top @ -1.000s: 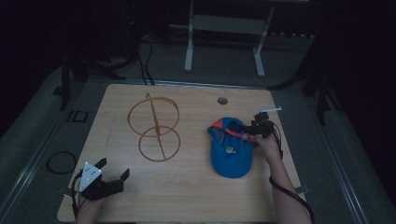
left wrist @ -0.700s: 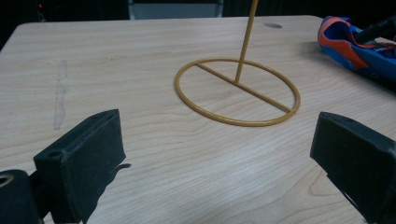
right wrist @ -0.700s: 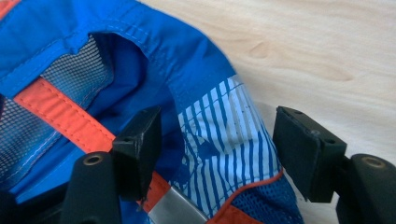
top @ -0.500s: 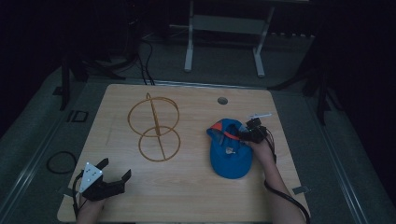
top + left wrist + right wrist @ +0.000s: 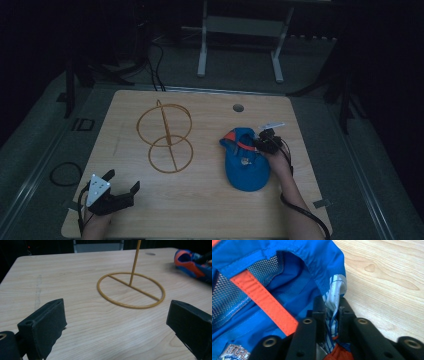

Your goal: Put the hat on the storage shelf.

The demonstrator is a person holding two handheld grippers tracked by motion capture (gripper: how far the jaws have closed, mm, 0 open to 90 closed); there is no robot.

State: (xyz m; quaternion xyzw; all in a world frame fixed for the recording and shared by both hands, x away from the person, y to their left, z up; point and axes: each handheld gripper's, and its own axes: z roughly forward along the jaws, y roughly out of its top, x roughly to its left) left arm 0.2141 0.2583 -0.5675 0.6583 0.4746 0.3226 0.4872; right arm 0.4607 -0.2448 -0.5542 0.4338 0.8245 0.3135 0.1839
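Right gripper, jaws just closing, is pinching the blue cap's rim fabric at right of table, likely for lifting onto the wire stand. Left gripper is idling wide open, near-left.

Worktop: pale wood, visible grain, smooth matt finish, one round hole near the far edge.
Cap: blue woven cloth, faint sheen, stitched seams; dark open mesh lining inside; orange cloth band, ribbed weave; white label, thin and creased, printed in blue.
Stand: thin ochre rod bent into rings, smooth, slightly glossy; metal or plastic cannot be told.
Left gripper, right gripper: black matt plastic fingers, brass-coloured rivets on the right one.
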